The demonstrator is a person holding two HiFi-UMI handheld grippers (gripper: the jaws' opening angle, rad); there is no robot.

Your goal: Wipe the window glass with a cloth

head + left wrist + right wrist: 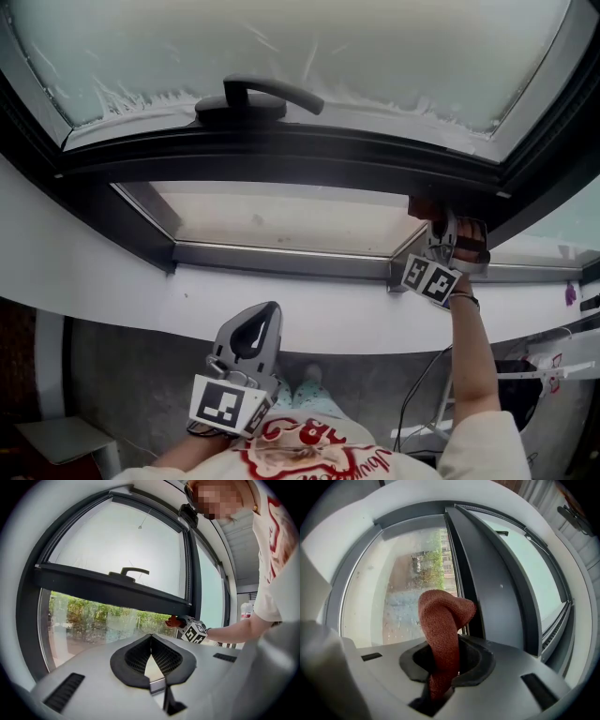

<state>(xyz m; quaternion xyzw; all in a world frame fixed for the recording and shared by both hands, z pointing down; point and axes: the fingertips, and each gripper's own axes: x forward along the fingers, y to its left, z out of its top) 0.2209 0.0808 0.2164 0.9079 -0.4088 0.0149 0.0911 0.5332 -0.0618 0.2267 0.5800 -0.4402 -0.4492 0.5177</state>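
Note:
A rust-red cloth sticks out between the jaws of my right gripper, which is shut on it. In the head view that gripper holds the cloth against the top right corner of the lower window glass, just under the dark frame bar. The left gripper view shows the cloth at the same corner of the glass. My left gripper hangs low near my body, below the sill and apart from the glass. Its jaws are shut on nothing.
A dark frame bar with a lever handle separates the lower pane from a hazy upper pane. Under the window runs a white sill. A white rack and a cable stand at the lower right.

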